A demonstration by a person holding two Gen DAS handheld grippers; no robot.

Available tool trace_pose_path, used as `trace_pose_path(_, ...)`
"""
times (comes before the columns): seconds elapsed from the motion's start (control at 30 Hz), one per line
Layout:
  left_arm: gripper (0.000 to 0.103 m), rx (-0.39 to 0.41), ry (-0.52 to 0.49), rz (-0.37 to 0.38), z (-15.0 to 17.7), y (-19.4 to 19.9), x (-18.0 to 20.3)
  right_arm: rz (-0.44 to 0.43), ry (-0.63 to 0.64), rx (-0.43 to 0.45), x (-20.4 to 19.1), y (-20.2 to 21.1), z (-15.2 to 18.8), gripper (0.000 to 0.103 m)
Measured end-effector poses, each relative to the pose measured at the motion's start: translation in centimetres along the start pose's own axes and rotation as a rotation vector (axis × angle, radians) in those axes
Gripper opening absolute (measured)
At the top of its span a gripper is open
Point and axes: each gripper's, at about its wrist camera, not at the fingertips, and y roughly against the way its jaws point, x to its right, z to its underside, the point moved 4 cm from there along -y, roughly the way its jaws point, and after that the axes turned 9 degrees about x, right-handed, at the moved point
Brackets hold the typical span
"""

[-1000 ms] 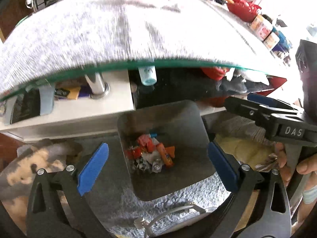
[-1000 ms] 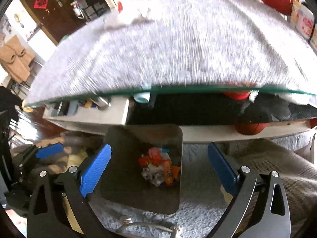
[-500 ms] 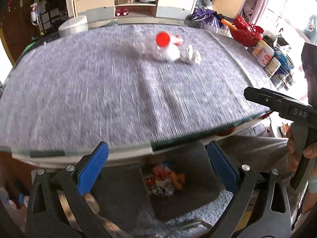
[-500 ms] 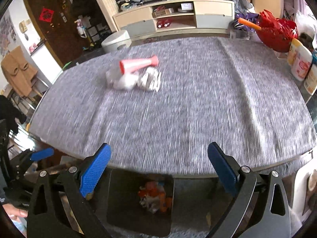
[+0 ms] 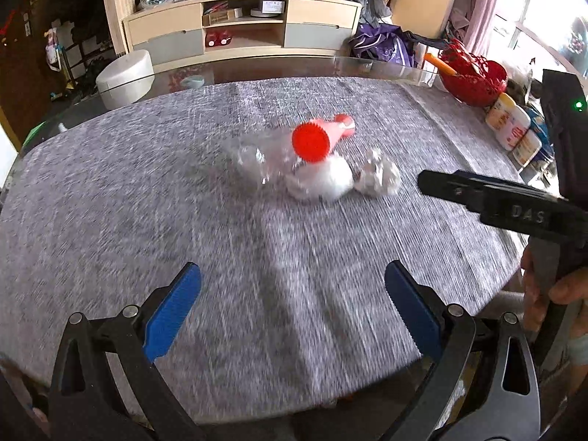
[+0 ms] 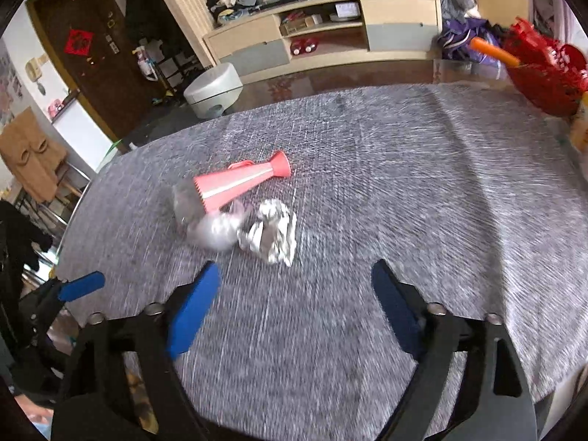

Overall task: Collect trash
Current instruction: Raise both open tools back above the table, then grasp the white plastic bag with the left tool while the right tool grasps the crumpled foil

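- Two grippers, left gripper (image 5: 292, 299) and right gripper (image 6: 294, 294), both spread wide and carrying nothing.
- Raised within the last second from over the floor bin up to the grey tabletop (image 5: 128, 202); bin now out of sight.
- Remaining trash mid-table, well ahead: pink cone (image 6: 240, 182), crumpled foil (image 6: 272, 235), clear plastic wrap (image 5: 257, 158), white wad (image 5: 323, 180), all bunched together.
- Probably a fresh pickup next.

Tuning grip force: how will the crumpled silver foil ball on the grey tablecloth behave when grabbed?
The crumpled silver foil ball looks loosely wadded, so it is probably light and will likely crush further rather than resist. Its creased, irregular surface should grip well and seems unlikely to roll far. It lies against a clear crumpled plastic wrapper, which may get dragged along.
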Motion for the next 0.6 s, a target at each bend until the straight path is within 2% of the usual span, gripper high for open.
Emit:
trace_pose_path(0.1, 0.093, -0.003, -0.002, 0.009, -0.6, -1.6, 0.2, -0.014, 0.002, -0.019, -0.2, -1.7, -0.5, 0.061)
trace_pose_path(0.27, 0.080, -0.017, -0.006, 0.053, -1.1, -3.7, 0.6, -0.028, 0.012, -0.058, -0.5, -3.8, -0.4, 0.044)
trace_pose_path(0.33, 0.074, -0.019, -0.004, 0.075, -1.5, -4.6, 0.9, -0.028, 0.025, -0.066, -0.6, -4.2, -0.3, 0.033)
trace_pose_path(0.37, 0.071, -0.018, -0.003, 0.084, -1.6, -5.0, 1.1, -0.024, 0.032, -0.067, -0.6, -4.4, -0.2, 0.020)
trace_pose_path(0.47, 0.066, -0.022, -0.010, 0.102, -2.1, -6.1, 1.6, -0.020, 0.038, -0.054, -0.4, -4.5, -0.5, 0.015)
trace_pose_path(0.6, 0.062, -0.030, -0.017, 0.112, -2.5, -7.3, 1.9, 0.017, 0.043, -0.016, 0.5, -3.7, -1.2, 0.013)
